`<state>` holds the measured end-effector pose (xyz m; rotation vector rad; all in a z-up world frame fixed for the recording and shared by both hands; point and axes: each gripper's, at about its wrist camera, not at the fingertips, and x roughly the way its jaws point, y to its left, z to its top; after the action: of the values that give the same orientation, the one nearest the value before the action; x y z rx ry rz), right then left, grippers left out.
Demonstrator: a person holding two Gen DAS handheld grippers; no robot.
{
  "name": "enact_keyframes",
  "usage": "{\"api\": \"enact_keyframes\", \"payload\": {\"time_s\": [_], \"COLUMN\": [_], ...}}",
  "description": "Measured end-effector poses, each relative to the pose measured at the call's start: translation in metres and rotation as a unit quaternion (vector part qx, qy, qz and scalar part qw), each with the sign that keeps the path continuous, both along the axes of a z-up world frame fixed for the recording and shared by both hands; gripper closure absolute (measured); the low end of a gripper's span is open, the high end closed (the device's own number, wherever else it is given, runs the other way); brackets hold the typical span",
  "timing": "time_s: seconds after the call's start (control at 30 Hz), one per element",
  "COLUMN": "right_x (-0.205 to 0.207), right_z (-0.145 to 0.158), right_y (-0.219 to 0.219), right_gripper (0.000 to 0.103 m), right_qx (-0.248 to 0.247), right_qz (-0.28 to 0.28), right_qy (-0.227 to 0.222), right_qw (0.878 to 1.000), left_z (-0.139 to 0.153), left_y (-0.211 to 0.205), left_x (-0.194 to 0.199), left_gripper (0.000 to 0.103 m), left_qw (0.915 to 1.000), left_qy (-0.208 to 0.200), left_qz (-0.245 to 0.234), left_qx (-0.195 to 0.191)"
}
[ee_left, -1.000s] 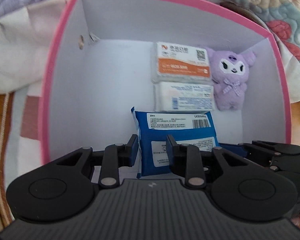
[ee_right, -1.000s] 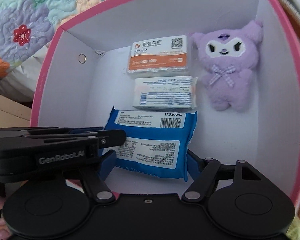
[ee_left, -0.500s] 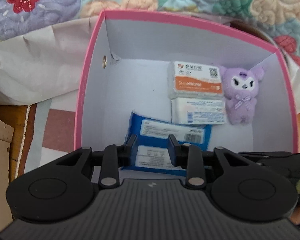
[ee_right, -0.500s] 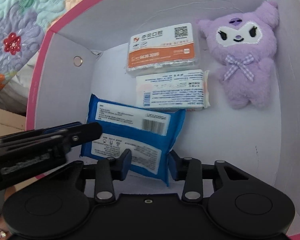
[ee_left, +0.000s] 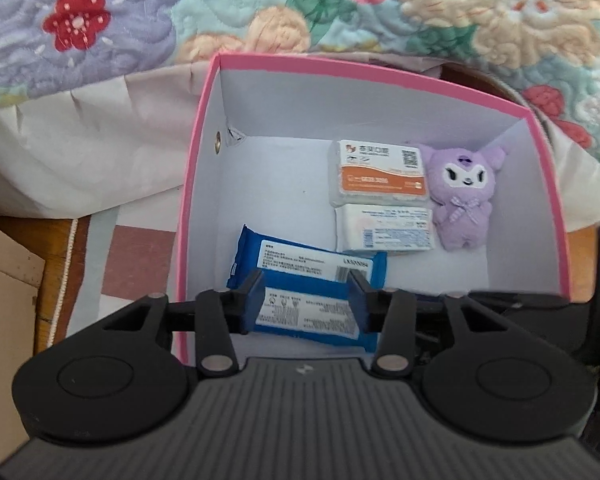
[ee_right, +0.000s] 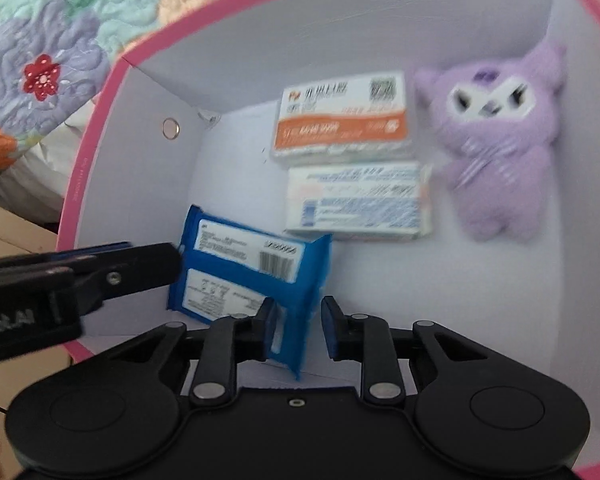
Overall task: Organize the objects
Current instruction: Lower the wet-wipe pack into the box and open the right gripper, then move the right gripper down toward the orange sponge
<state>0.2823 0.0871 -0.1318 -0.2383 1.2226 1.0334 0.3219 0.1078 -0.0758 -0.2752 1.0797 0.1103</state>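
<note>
A pink box [ee_left: 196,168] with a white inside holds a blue wipes pack [ee_left: 308,280], an orange-and-white packet [ee_left: 376,172], a white packet [ee_left: 384,228] and a purple plush toy [ee_left: 464,196]. My left gripper [ee_left: 306,296] is open above the box's near edge, with the blue pack seen between its fingers below. In the right wrist view the blue pack [ee_right: 244,268] is tilted, and its right edge lies between the fingers of my right gripper [ee_right: 300,320]. The jaws stand narrowly apart; grip is unclear. The left gripper's finger [ee_right: 112,276] reaches in from the left.
A floral quilt [ee_left: 300,8] lies behind the box, with a white sheet [ee_left: 80,152] at the left. A patterned mat [ee_left: 140,256] and a cardboard piece [ee_left: 4,280] lie on the wooden floor to the left.
My left gripper has risen and pulled back, and its jaws have widened. My right gripper has narrowed around the blue pack's right edge. The pack has shifted left and tilted.
</note>
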Motion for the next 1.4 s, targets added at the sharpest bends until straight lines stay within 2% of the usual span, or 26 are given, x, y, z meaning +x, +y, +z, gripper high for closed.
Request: {"api": "enact_keyframes", "payload": {"time_s": [0.07,0.27,0.4,0.57,0.67,0.83,1.0,1.2,1.4], "right_x": [-0.003,-0.016,-0.030,-0.049,-0.063,-0.092,-0.124,-0.155,-0.176], "right_z": [0.017,0.074,0.113,0.151,0.165,0.192,0.207,0.206,0.192], "right_y": [-0.011,-0.046,-0.063,-0.085,-0.098,-0.119,-0.139,-0.159,-0.165], "right_gripper": [0.064,0.057,0.051,0.043,0.039,0.035,0.025,0.024,0.024], "right_qx": [0.013,0.024,0.043,0.037,0.027,0.019,0.028,0.034,0.039], "right_qz": [0.005,0.036,0.053,0.068,0.077,0.097,0.126,0.165,0.189], "right_qy": [-0.018,-0.067,-0.095,-0.123,-0.135,-0.160,-0.176,-0.170,-0.145], "right_qw": [1.000,0.997,0.993,0.989,0.988,0.982,0.976,0.971,0.970], "left_z": [0.009,0.044,0.069,0.097,0.114,0.135,0.150,0.159,0.146], "left_y": [-0.001,-0.007,-0.015,-0.025,-0.031,-0.036,-0.036,-0.036,-0.038], "left_x": [-0.006,-0.030,-0.053,-0.084,-0.107,-0.149,-0.187,-0.225,-0.247], "left_gripper": [0.054,0.043,0.031,0.021,0.008,0.008,0.008,0.008,0.006], "left_qw": [1.0000,0.9996,0.9982,0.9970,0.9961,0.9923,0.9911,0.9914,0.9925], "left_qy": [0.001,0.003,-0.005,-0.003,-0.014,-0.035,-0.054,-0.061,-0.050], "left_qz": [-0.006,-0.022,-0.018,-0.021,-0.029,-0.065,-0.062,-0.062,-0.062], "left_qx": [0.005,0.019,0.057,0.075,0.082,0.099,0.105,0.098,0.093]}}
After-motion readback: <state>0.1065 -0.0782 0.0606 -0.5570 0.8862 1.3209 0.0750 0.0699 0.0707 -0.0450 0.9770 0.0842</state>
